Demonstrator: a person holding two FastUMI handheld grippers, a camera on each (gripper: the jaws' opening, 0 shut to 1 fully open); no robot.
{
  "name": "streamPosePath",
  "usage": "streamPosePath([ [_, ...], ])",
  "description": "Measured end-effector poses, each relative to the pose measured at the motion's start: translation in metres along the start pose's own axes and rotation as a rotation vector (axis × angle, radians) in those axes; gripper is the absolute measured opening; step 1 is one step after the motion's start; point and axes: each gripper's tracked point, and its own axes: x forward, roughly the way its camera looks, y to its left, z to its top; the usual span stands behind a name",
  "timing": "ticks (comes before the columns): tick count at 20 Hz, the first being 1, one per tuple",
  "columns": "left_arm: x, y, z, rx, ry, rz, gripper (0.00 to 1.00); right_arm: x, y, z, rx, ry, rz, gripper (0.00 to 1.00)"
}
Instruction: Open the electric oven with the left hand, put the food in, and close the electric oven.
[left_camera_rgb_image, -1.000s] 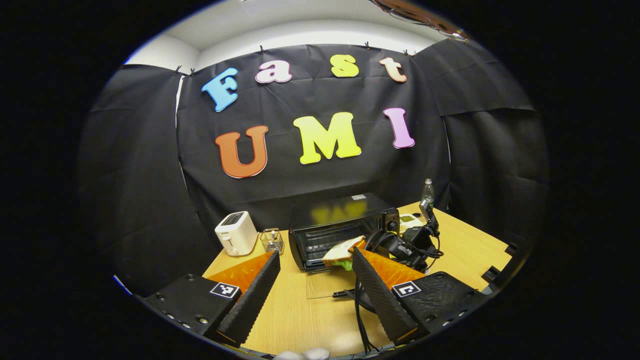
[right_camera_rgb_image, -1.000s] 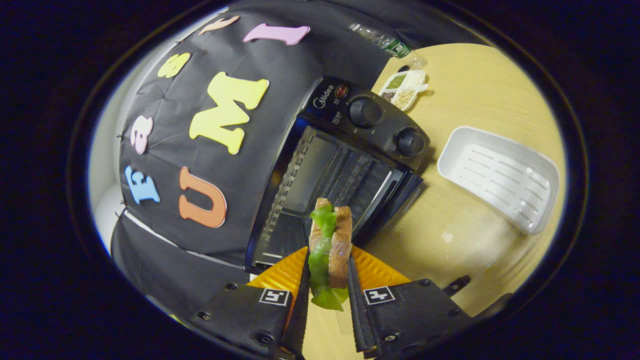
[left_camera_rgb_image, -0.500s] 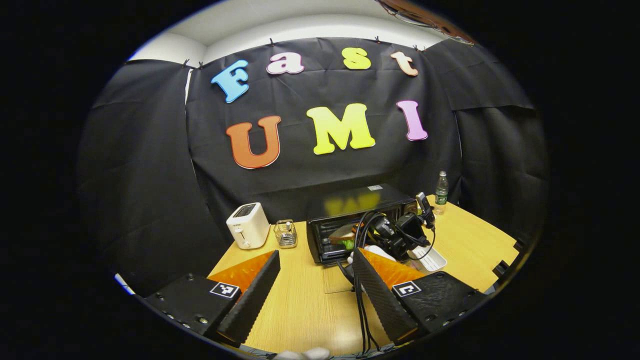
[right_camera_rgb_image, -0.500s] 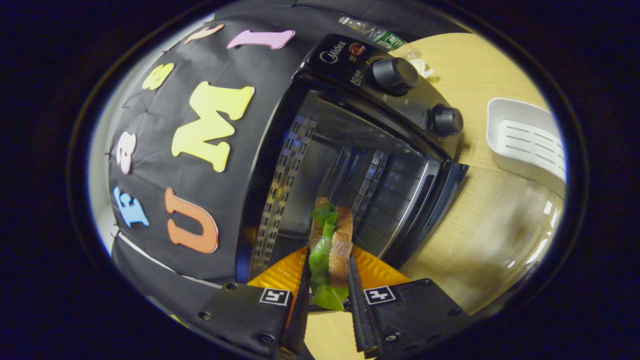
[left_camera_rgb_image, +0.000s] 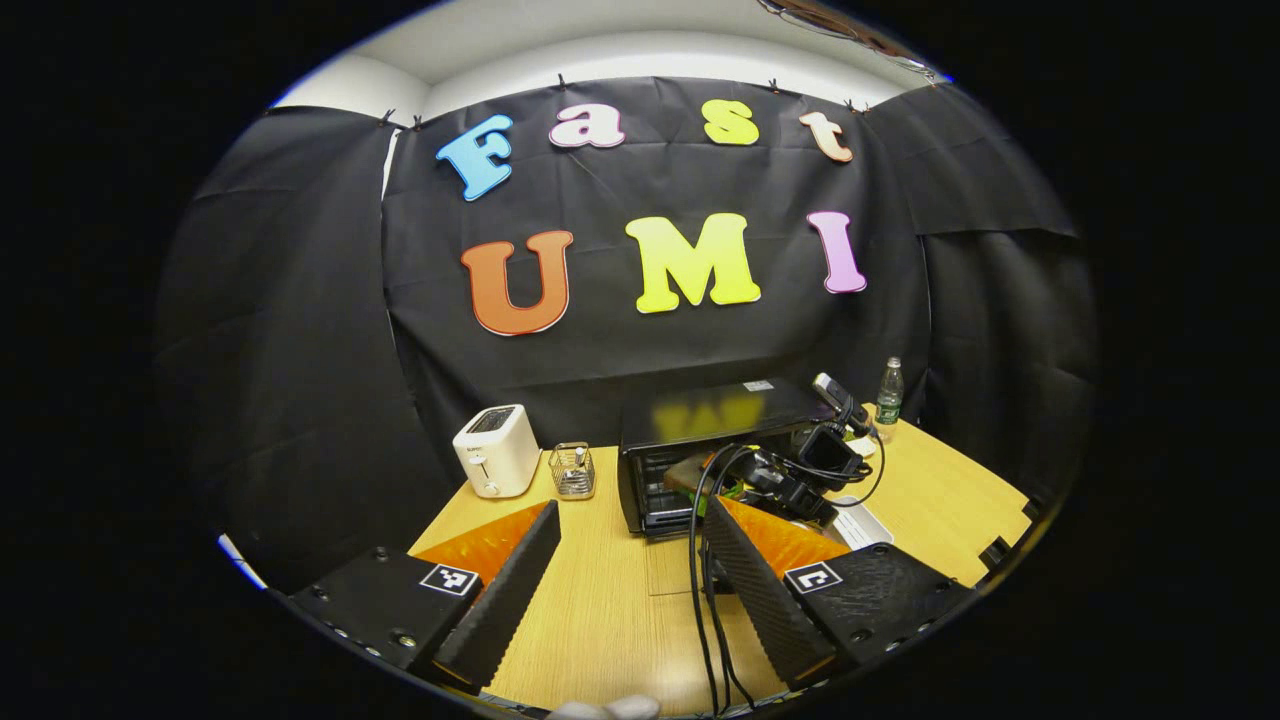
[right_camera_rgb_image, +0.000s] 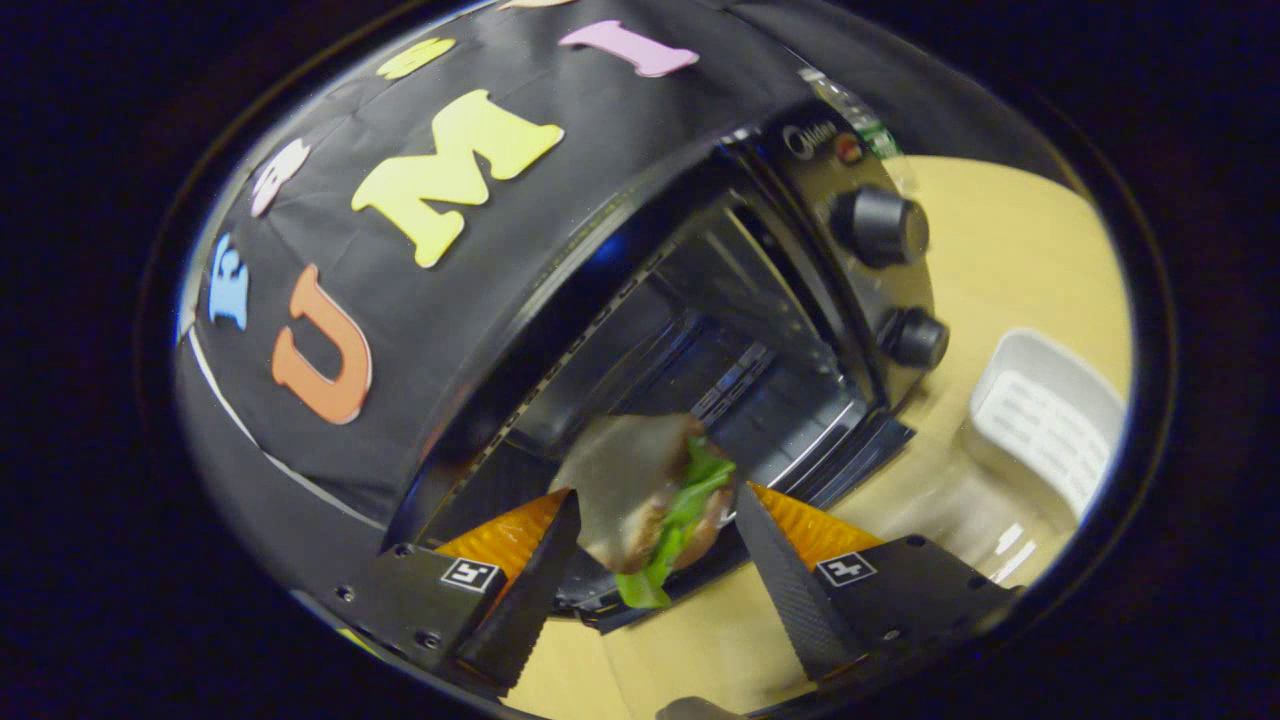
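A: What is the food looking like?

B: The sandwich (right_camera_rgb_image: 645, 495) is showing brown bread with green lettuce hanging out at its lower edge. It is sitting at the mouth of the open electric oven (right_camera_rgb_image: 700, 330), between the spread fingers of the right gripper (right_camera_rgb_image: 650, 555); I cannot tell whether either finger is touching it.

A: Which way is it lying?

B: Its long axis is running into the oven cavity, lettuce end nearest the camera.

A: Any room around it?

B: Dark cavity is opening behind it. The white tray (right_camera_rgb_image: 1050, 430) is sitting well apart on the table (right_camera_rgb_image: 1000, 230). The left gripper (left_camera_rgb_image: 625, 570) is hovering open over bare tabletop, holding nothing.
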Motion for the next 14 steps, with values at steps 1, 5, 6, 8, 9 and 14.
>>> streamPosePath([
  [1, 0.0, 0.001, 0.002, -0.004, -0.01, 0.004, 0.95, -0.004, 0.003, 0.004, -0.013, 0.0, 0.017, 1.0],
  [5, 0.001, 0.003, 0.003, -0.02, -0.017, 0.016, 0.95, -0.035, -0.021, 0.011, -0.133, 0.029, -0.012, 1.0],
  [6, 0.001, 0.002, 0.0, -0.023, -0.015, 0.019, 0.96, -0.047, -0.027, 0.017, -0.168, 0.027, -0.018, 1.0],
  [8, 0.002, 0.001, -0.005, -0.029, -0.005, 0.021, 0.95, -0.074, -0.036, 0.028, -0.23, 0.031, -0.013, 0.89],
  [9, 0.001, 0.0, -0.008, -0.031, 0.001, 0.023, 0.95, -0.09, -0.044, 0.035, -0.28, 0.026, -0.014, 0.89],
  [14, 0.005, -0.014, -0.025, -0.03, 0.023, 0.024, 0.95, -0.174, -0.077, 0.081, -0.489, -0.035, -0.029, 0.89],
])
